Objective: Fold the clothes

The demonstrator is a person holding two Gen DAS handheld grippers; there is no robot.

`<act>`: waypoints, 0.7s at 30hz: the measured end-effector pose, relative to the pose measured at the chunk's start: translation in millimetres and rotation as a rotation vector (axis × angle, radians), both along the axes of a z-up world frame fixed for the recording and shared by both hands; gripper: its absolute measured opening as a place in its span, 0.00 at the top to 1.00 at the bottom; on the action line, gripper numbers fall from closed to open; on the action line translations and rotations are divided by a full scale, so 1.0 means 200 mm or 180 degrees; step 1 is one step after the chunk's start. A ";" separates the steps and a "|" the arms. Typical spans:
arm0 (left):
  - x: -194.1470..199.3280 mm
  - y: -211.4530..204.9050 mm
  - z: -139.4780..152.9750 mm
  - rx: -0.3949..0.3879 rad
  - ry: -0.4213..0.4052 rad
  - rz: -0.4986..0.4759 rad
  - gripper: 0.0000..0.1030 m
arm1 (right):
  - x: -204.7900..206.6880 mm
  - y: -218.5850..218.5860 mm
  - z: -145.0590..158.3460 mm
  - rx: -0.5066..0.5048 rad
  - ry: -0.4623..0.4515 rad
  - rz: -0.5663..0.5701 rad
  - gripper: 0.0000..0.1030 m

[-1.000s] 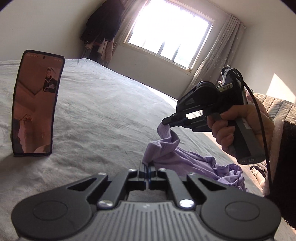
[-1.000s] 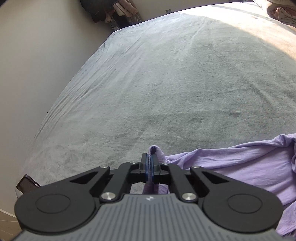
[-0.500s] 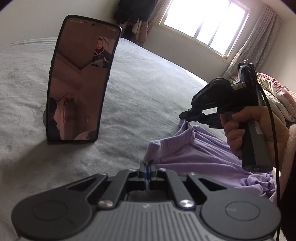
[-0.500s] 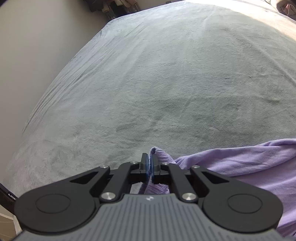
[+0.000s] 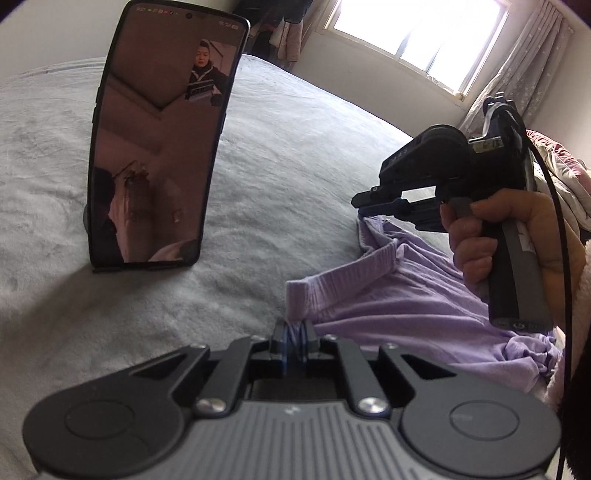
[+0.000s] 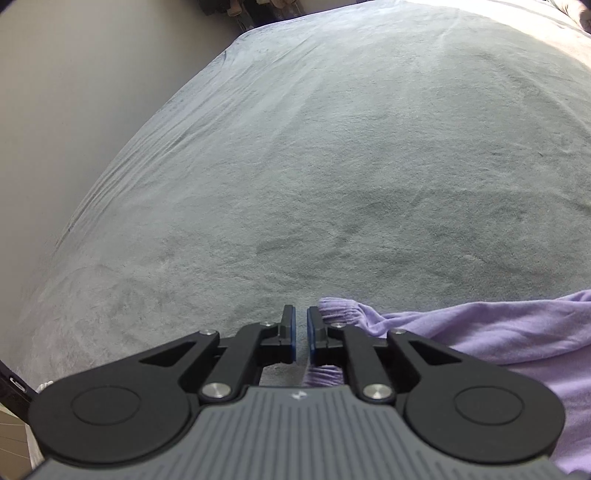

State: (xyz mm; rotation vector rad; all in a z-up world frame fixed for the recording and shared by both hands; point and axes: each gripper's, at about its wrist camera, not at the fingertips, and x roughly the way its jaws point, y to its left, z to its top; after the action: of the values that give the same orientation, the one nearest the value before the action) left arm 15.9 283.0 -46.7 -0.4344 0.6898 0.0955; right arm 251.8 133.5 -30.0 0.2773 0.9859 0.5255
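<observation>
A lilac garment [image 5: 406, 295] lies rumpled on the grey bed [image 5: 295, 147], its ribbed band towards the phone. At the bottom of the left wrist view my left gripper [image 5: 294, 332] has its jaws opening, and a fold of the band still fills the narrow gap between the pads. A hand [image 5: 517, 229] holds my right gripper [image 5: 364, 205] just above the band's far corner. In the right wrist view the right gripper [image 6: 301, 325] is opening too; bare bedsheet shows between its pads and the garment [image 6: 498, 332] lies beside its right finger.
A dark phone [image 5: 162, 147] stands upright on the bed left of the garment, its edge also in the right wrist view [image 6: 14, 384]. A bright window [image 5: 417, 29] with a curtain [image 5: 517, 55] is behind. Bedding [image 5: 565, 166] is piled at right. A wide stretch of grey bedsheet [image 6: 332, 166] runs ahead.
Both grippers sank to the bed with the garment, and the phone now looms closer. The right jaws parted and let the band's corner drop beside them. The left jaws widened slightly.
</observation>
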 end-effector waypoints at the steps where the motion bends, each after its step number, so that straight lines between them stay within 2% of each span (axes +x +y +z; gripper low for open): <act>1: 0.00 0.00 0.00 0.0011 -0.0003 0.0011 0.91 | 0.00 -0.02 0.02 0.0031 0.0002 -0.0019 0.87; 5: -0.01 0.01 0.02 0.0043 -0.0005 0.0095 0.84 | -0.03 -0.15 0.11 -0.0048 -0.0069 -0.0089 0.85; 6: -0.01 0.01 0.02 0.0037 -0.0007 0.0130 0.83 | -0.04 -0.19 0.13 -0.0084 -0.0088 -0.0103 0.80; 7: -0.01 0.02 0.02 0.0038 -0.0012 0.0163 0.82 | -0.06 -0.24 0.15 -0.0119 -0.0122 -0.0130 0.67; 9: -0.02 0.01 0.04 0.0069 -0.0045 0.0198 0.80 | -0.10 -0.37 0.19 -0.0186 -0.0188 -0.0192 0.60; 15: -0.05 -0.06 0.09 0.0260 -0.0225 0.0142 0.77 | -0.26 -0.75 0.23 -0.0343 -0.0221 -0.0425 0.60; 21: -0.05 -0.18 0.11 0.0328 -0.0298 -0.0100 0.74 | -0.44 -1.09 0.21 -0.0392 -0.0137 -0.0706 0.60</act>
State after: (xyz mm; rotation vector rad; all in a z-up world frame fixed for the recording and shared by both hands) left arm 5.8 246.2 -25.2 -0.3270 0.5966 0.0801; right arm 163.0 -84.6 11.6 0.2601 0.9283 0.2665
